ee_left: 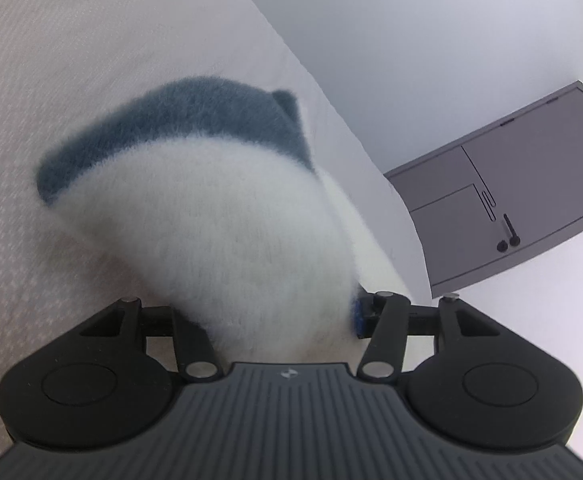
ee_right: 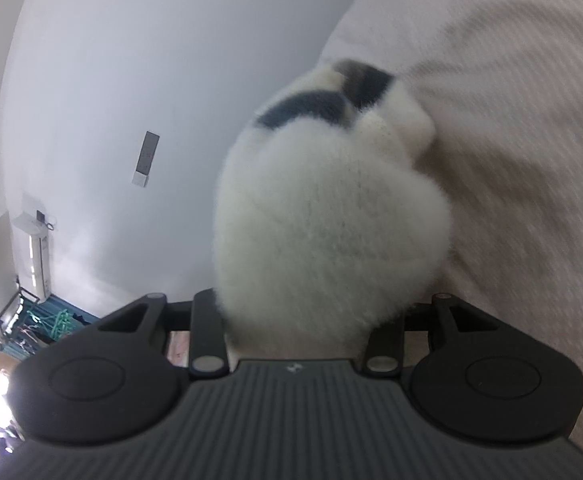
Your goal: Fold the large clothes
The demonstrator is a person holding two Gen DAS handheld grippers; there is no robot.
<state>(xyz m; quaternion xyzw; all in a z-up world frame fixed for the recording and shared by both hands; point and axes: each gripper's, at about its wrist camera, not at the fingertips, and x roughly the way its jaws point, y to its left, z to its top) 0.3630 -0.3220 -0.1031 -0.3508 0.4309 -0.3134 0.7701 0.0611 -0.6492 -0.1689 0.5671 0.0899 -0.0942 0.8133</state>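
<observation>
1. Gripping: left gripper (ee_left: 275, 320), black two-finger tool, clamped on fluffy white knit garment w/ slate-blue band (ee_left: 219, 216); fabric bunches up from betw. the fingers, blue band at far end.
2. Right gripper (ee_right: 295, 320), same type, clamped on same garment (ee_right: 323, 220); white pile fills the gap, fingertips hidden; dark blue patch at top.
3. Garment location: raised in both tools, over pale beige textured bed cover (ee_left: 71, 60).
4. Bkgd, left view: grey panelled door (ee_left: 511, 196) w/ black handle, white wall.
5. Bkgd, right view: white wall-mounted AC unit (ee_right: 37, 256), small grey wall panel (ee_right: 147, 158), cluttered rack at lower left, blurred.
</observation>
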